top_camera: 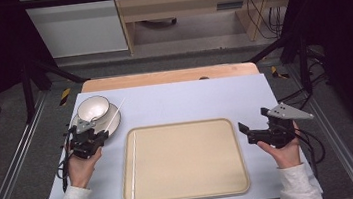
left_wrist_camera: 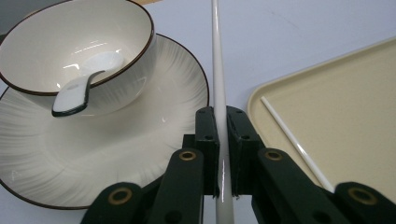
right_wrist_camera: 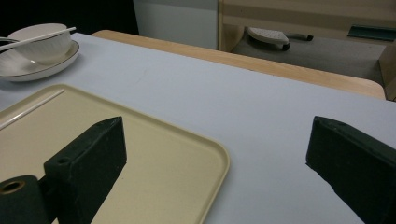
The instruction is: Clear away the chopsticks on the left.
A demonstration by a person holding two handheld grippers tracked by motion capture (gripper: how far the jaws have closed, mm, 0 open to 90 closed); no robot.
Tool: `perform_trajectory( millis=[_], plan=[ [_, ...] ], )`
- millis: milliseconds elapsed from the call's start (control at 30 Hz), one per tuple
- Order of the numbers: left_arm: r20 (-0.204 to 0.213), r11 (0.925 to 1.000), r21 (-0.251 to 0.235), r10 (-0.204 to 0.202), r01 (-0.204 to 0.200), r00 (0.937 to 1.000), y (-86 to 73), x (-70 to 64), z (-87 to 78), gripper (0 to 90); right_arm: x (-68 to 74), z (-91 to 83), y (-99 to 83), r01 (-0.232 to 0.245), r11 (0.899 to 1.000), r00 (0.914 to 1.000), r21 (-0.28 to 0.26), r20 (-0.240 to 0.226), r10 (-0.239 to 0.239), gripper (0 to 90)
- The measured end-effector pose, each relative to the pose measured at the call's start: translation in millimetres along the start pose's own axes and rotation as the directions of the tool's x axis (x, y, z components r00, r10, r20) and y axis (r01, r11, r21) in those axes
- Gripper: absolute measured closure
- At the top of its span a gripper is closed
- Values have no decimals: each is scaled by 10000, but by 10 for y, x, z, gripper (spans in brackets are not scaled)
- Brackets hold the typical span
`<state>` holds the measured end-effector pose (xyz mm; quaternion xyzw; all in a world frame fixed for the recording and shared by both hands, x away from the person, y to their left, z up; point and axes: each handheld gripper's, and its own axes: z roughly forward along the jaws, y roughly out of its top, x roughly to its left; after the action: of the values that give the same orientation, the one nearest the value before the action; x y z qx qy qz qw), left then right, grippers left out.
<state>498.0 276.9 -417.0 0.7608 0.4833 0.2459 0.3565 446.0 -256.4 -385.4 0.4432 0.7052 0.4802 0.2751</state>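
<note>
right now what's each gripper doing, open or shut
Left gripper: shut on the white chopstick, beside the plate.
Right gripper: open, holding nothing, over the tray's right edge.

A long, thin, glossy white plastic chopstick is clamped between the black jaws of the left tongs. It slants from near-left to far-right over the right rim of the white saucer at the far left of the surface. A second, matching white chopstick lies flat along the left edge of the beige tray.
</note>
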Motion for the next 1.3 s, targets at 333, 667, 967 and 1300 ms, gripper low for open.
perform_trajectory(
  millis=[333,667,967,1300],
  plan=[
    [-157,9989,-464,-59,51,9999,-24,-265,-138,841,-5,-17,5,-47,10000,10000,-40,-43,47,54],
    [-341,9944,-936,-527,493,9980,-36,-536,-238,841,-9,-40,6,-56,10000,10000,-64,11,56,54],
    [-531,9832,-1355,-1301,1219,9901,-105,-762,-382,840,-12,-58,12,-122,9998,9999,-127,-58,121,54],
    [-337,9682,-1628,-1979,1900,9796,-265,-992,-377,840,-10,-76,24,-109,9998,9998,-193,-143,107,55]
  ],
)
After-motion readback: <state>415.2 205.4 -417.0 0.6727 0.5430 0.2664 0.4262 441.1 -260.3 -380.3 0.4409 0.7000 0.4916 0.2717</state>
